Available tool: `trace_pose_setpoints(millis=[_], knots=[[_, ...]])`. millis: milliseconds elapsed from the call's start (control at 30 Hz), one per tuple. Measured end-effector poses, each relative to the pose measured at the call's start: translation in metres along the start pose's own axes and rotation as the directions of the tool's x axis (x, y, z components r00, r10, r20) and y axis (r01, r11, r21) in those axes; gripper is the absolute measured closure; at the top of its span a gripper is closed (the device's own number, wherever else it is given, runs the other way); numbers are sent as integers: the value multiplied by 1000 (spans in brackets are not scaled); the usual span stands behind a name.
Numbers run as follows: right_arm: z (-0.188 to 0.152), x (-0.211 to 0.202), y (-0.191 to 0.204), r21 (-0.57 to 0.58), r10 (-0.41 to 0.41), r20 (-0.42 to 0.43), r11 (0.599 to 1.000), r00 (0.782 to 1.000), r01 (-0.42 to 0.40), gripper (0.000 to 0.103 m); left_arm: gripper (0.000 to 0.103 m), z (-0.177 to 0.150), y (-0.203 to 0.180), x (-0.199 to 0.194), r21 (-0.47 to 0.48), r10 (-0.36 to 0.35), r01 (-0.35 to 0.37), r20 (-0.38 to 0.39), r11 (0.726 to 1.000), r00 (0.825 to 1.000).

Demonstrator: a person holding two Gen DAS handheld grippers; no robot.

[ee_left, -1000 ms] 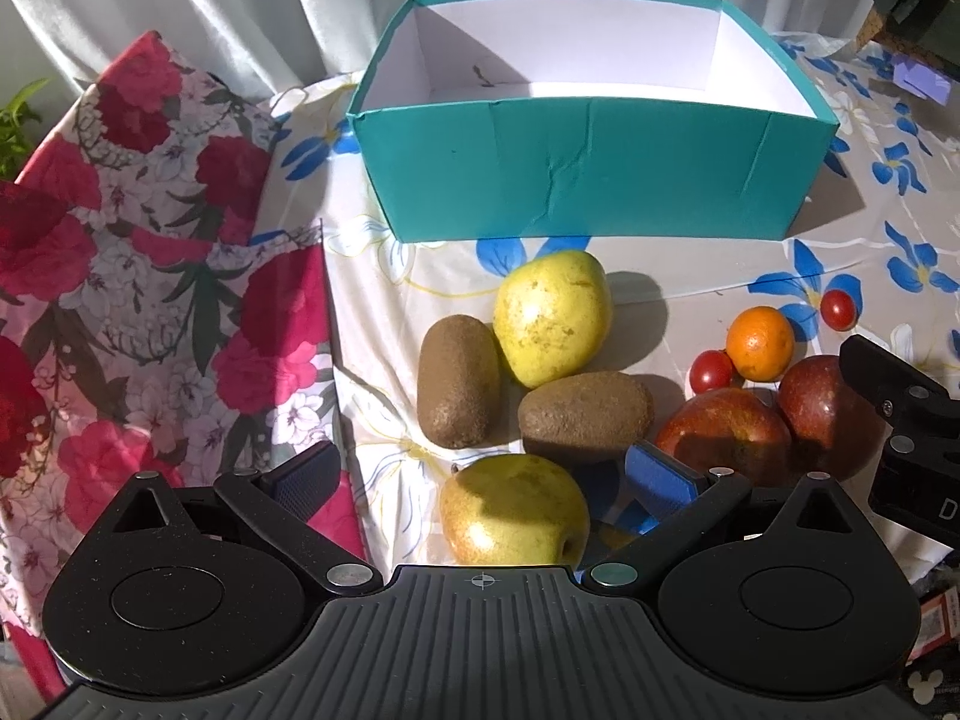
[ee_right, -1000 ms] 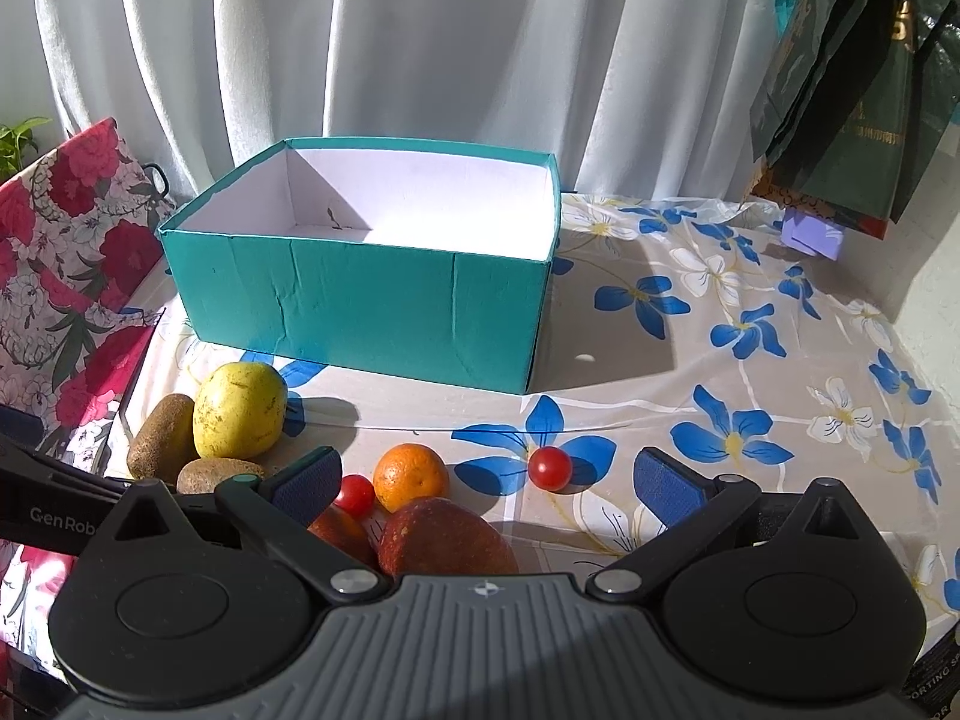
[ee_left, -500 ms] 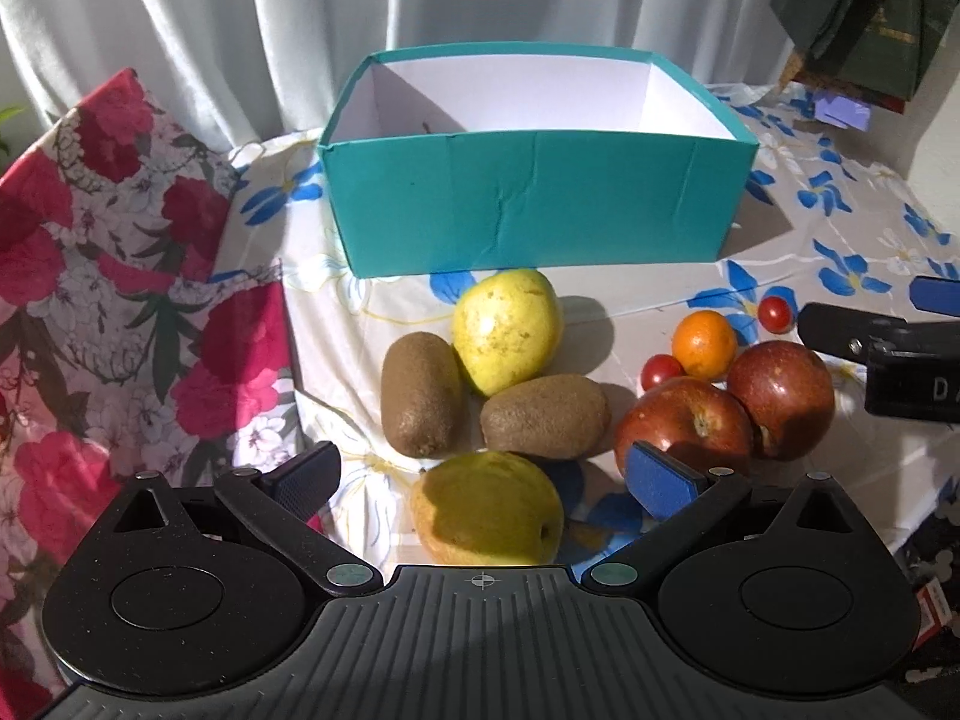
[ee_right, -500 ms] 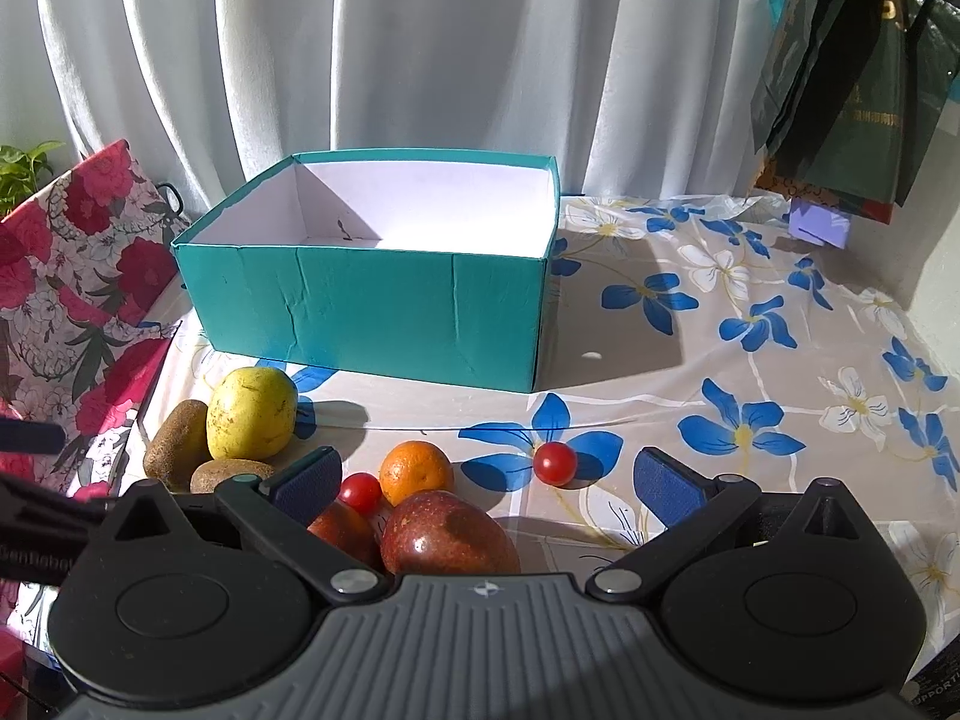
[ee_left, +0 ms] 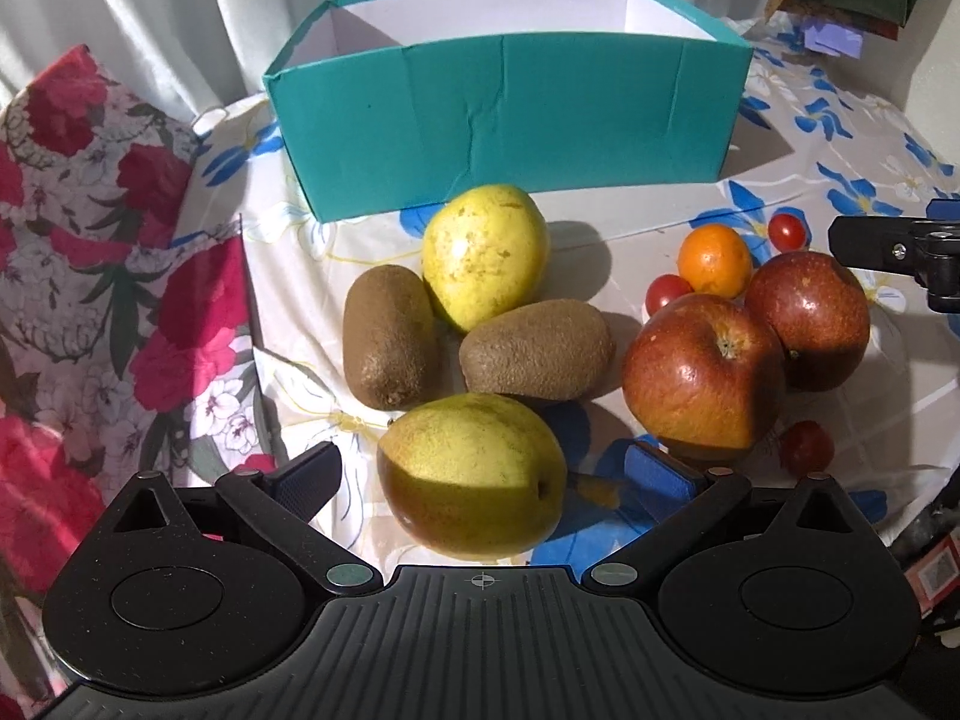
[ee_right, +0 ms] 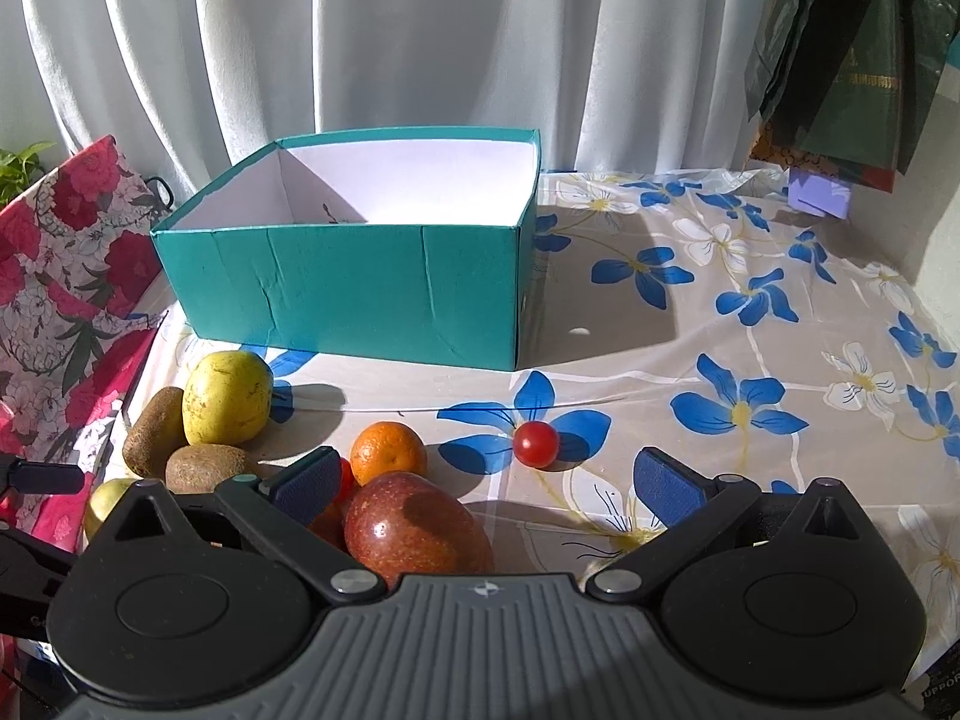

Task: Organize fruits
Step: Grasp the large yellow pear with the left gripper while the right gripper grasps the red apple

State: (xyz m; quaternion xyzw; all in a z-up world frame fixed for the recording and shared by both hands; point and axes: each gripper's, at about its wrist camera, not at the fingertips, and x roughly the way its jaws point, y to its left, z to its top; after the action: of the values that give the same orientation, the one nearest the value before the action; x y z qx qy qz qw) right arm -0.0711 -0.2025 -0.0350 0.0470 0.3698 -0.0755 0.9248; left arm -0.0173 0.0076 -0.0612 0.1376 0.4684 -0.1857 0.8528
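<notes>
Nearest the teal box (ee_left: 504, 120) lies a yellow pear (ee_left: 485, 257), with two kiwis (ee_left: 390, 336) just past it and a second pear (ee_left: 472, 474) farthest out, framed by the left gripper (ee_left: 483, 474), jaws spread wide and holding nothing. Right of the pears sit two apples (ee_left: 702, 378) (touching each other), an orange (ee_left: 714, 260) and cherry tomatoes (ee_right: 536, 444). The right gripper (ee_right: 487, 486) gapes empty above one apple.

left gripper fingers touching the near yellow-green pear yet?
Apart. In the left wrist view the left gripper is open around the near yellow-green pear, with tablecloth visible between each blue-padded finger and the fruit.
</notes>
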Motion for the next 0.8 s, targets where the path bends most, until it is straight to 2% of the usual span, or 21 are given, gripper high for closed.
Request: trace_pose_setpoints(millis=[100, 167, 200, 233, 333, 467, 567, 667, 700, 733, 800], knots=[[-1, 3, 3, -16, 21, -13, 1000, 1000, -22, 0, 1, 1, 3, 8, -18, -12, 12, -19, 1000, 1000], [-1, 4, 4, -19, 22, -19, 1000, 1000, -23, 0, 8, 2, 4, 12, -30, -23, 23, -27, 999, 999], [-1, 4, 5, -21, 23, -19, 1000, 1000, -24, 0, 18, 3, 5, 14, -31, -27, 26, -40, 999, 999], [-1, 4, 6, -22, 24, -18, 999, 1000, -25, 0, 20, 4, 5, 17, -32, -21, 19, -49, 999, 999], [0, 5, 7, -27, 28, -20, 999, 999, -28, 0, 22, 3, 8, 22, -42, -42, 39, -75, 998, 996], [-1, 6, 11, -43, 29, -24, 999, 999, -30, 0, 23, 4, 10, 24, -46, -47, 44, -66, 998, 997], [-1, 8, 16, -65, 40, -29, 997, 999, -42, 0, 33, 8, 12, 25, -45, -43, 41, -48, 998, 998], [0, 9, 20, -87, 44, -37, 995, 998, -47, 0, 33, 9, 17, 24, -75, -68, 64, -52, 995, 996], [-1, 9, 22, -92, 42, -41, 995, 998, -46, 2, 33, 9, 19, 22, -83, -71, 67, -48, 994, 996], [-1, 10, 23, -98, 43, -47, 994, 998, -47, 9, 33, 9, 21, 21, -86, -68, 64, -45, 994, 997], [-1, 11, 23, -105, 45, -65, 993, 997, -52, 13, 33, 9, 23, 15, -94, -55, 51, -32, 994, 998]])
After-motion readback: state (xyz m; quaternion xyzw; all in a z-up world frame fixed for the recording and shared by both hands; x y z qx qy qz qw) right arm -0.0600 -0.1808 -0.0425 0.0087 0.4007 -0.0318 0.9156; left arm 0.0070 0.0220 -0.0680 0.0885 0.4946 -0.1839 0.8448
